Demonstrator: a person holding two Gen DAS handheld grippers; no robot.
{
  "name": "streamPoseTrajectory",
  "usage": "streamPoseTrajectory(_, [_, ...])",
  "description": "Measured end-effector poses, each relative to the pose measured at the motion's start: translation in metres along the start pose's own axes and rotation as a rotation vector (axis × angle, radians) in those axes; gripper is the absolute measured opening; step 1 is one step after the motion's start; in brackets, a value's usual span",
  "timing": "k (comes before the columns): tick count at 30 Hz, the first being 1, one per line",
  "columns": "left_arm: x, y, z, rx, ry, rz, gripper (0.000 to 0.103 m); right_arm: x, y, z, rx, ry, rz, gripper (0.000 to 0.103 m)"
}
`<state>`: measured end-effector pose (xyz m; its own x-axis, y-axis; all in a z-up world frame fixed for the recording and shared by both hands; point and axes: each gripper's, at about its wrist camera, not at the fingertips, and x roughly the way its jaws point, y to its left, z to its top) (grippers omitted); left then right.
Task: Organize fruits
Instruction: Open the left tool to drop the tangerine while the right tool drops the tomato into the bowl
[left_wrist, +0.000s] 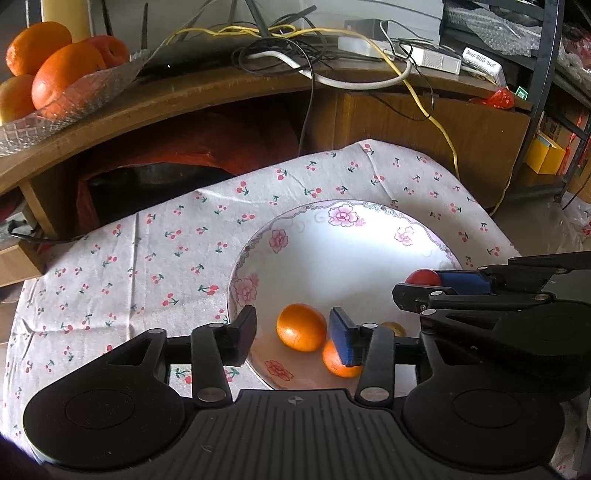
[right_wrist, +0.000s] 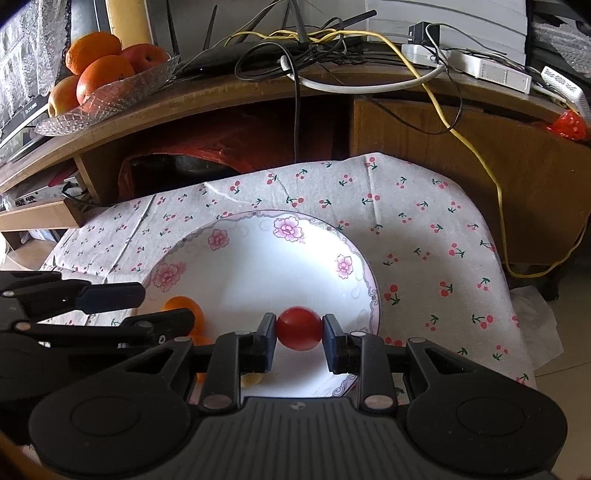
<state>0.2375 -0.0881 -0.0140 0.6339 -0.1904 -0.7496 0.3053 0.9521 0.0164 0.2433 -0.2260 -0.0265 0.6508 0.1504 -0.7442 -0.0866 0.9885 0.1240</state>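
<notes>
1. Two pairs of tongs worked over the flowered plate (right_wrist: 354, 254): the right tongs (right_wrist: 299, 332) were closed on a small red fruit (right_wrist: 298, 328), held between the blue pads above the plate's near right part; the left tongs (left_wrist: 291, 332) stood wide apart with nothing between them, an orange (left_wrist: 301, 326) lying in the plate just beyond the gap

2. Risk, as I judged it: the red fruit was round, smooth and pinched only at its two sides, so a slack squeeze or a quick swing could have let it roll out and off the cherry-print cloth (right_wrist: 424, 229) to the floor; too hard a squeeze could have bruised or split it

3. Both tongs sat close together over the same plate, so a sideways move by either could have knocked the other or nudged the loose fruit

4. Plate contents: the orange, a second orange (left_wrist: 338, 363) touching or just beside it, partly hidden by the left tongs' blue pad, and a small yellowish fruit (left_wrist: 393, 328), mostly hidden

5. A glass dish (right_wrist: 110, 92) on the wooden table (right_wrist: 258, 88) behind held several oranges (right_wrist: 103, 77) and a red apple (right_wrist: 146, 55), piled together near a tangle of cables (right_wrist: 306, 48)
</notes>
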Motion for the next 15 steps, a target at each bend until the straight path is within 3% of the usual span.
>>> streamPoseTrajectory(15, [-0.012, 0.006, 0.002, -0.024, -0.029, -0.012, 0.063, -0.011, -0.002, 0.003, 0.023, -0.023, 0.014, 0.031])
